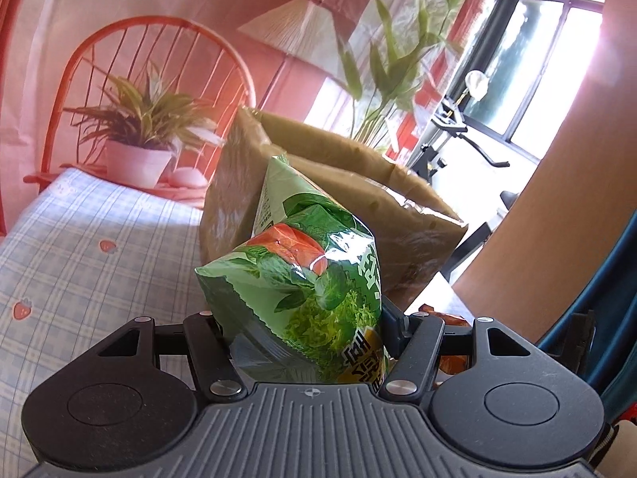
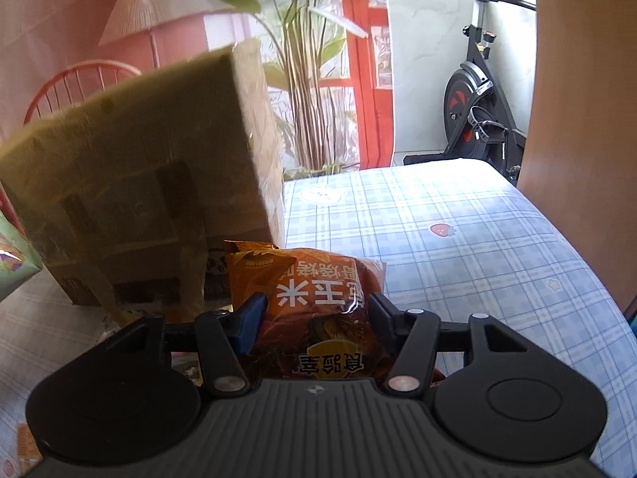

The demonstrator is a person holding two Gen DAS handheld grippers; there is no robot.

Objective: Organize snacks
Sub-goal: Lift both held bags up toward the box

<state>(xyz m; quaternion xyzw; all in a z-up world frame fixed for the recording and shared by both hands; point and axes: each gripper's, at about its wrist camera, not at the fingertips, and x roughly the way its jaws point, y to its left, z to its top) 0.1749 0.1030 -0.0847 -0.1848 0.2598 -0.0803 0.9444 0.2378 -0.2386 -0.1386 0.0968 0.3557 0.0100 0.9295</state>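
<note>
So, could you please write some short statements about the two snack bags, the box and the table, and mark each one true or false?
1. The left gripper holds a green snack bag. True.
2. The right gripper holds a blue snack bag. False: its fingers close on an orange snack bag.
3. The cardboard box is open at the top. True.
4. The tablecloth is plain red. False: it is a light blue check with small strawberries.
5. A potted plant stands beyond the table, before a red chair back. True.
6. The green snack bag already lies inside the box. False: it is held in front of it.
</note>
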